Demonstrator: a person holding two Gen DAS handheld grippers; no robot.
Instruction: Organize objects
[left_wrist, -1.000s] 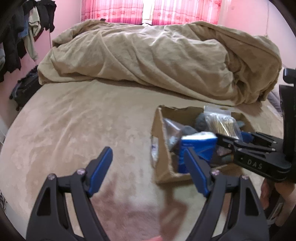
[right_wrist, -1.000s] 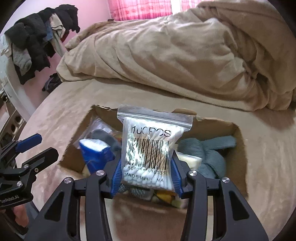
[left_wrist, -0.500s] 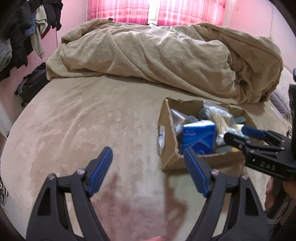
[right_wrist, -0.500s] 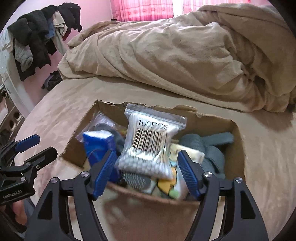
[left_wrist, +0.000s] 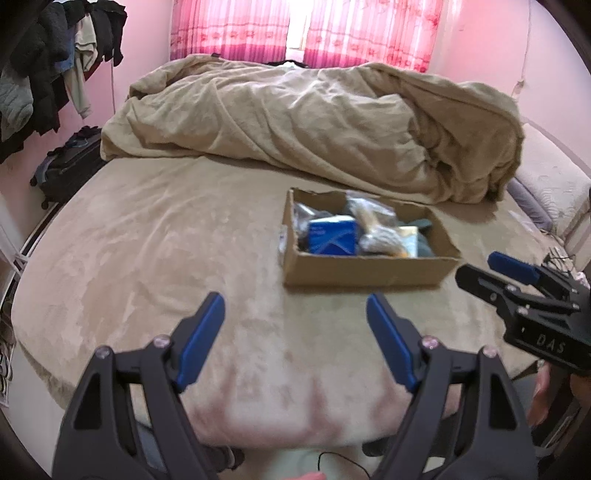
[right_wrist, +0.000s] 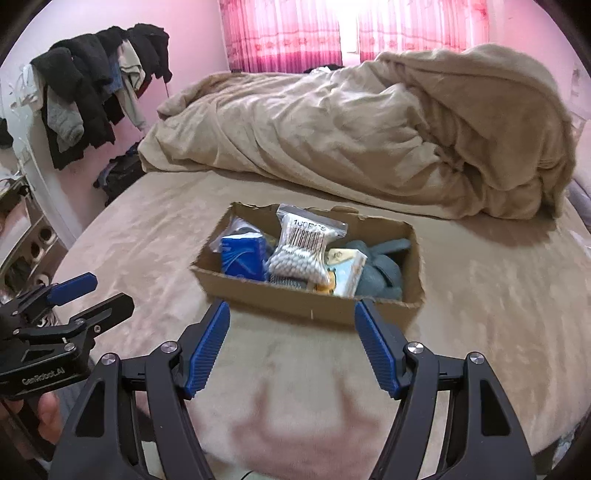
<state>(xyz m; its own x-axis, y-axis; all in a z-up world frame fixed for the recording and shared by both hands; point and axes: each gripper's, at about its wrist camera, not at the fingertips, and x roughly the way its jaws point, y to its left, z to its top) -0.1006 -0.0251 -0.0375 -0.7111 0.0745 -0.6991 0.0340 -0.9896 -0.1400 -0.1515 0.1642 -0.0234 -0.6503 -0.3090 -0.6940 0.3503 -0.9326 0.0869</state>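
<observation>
On tan bed cover (right_wrist: 147, 236), mid-bed before the heaped duvet: open brown cardboard box (right_wrist: 306, 301) holding clear zip bag of cotton swabs (right_wrist: 304, 251), blue carton (right_wrist: 243, 258), grey-blue cloth (right_wrist: 380, 269). Left gripper (left_wrist: 295, 314) and right gripper (right_wrist: 291, 317): both spread wide, holding nothing, near bed's front edge.

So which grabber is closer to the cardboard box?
The right gripper, probably. Its open fingertips sit just short of the cardboard box's near wall, straight in front. The left gripper, open too, hangs back over the bed, to the box's left.
</observation>
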